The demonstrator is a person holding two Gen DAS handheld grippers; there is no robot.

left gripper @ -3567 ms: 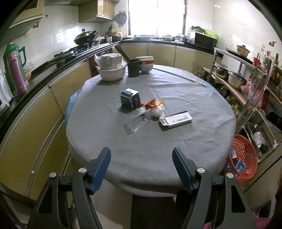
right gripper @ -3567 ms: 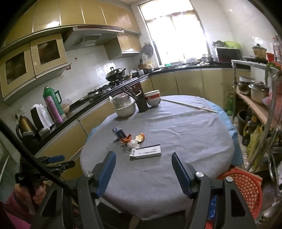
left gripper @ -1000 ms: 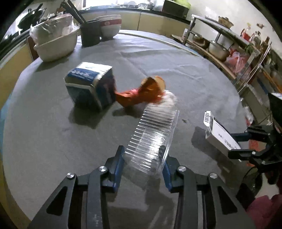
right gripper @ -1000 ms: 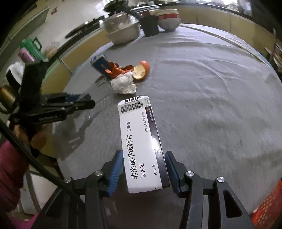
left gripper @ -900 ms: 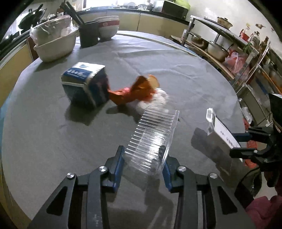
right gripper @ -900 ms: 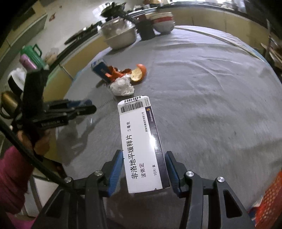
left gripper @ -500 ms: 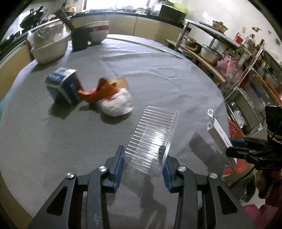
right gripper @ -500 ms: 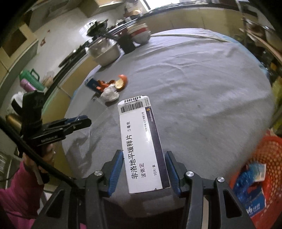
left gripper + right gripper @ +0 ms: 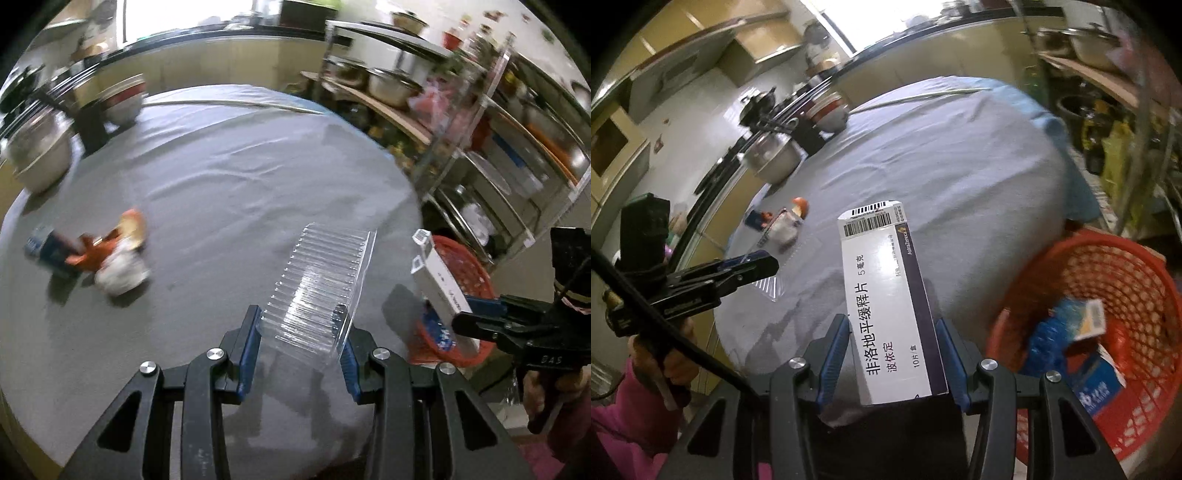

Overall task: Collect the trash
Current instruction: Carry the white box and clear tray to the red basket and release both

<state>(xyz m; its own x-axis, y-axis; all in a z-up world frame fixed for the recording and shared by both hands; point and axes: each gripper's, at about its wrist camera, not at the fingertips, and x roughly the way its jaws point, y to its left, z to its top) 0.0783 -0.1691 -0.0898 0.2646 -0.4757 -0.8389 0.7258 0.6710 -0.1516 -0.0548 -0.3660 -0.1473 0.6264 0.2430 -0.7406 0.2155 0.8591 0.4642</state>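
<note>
My left gripper (image 9: 301,328) is shut on a clear ribbed plastic tray (image 9: 319,288), held above the grey tablecloth near the table's front edge. My right gripper (image 9: 892,332) is shut on a white medicine box (image 9: 886,295) with a barcode, held over the table's edge beside the red basket (image 9: 1108,295). In the left wrist view the medicine box (image 9: 439,280) and right gripper (image 9: 480,314) show at the right, over the red basket (image 9: 461,266). Left on the cloth lie a white crumpled tissue (image 9: 120,275), orange peel (image 9: 129,229) and a small blue box (image 9: 44,249).
The red basket holds blue packets (image 9: 1063,332) and stands on the floor beside the round table (image 9: 240,177). A metal rack (image 9: 480,110) with pots is at the right. Bowls (image 9: 37,155) and a dark cup (image 9: 90,127) stand at the table's far left.
Both grippers have swung right with their loads. The leftover trash has slid to the left of the views, and the red basket has come into view beside the medicine box.
</note>
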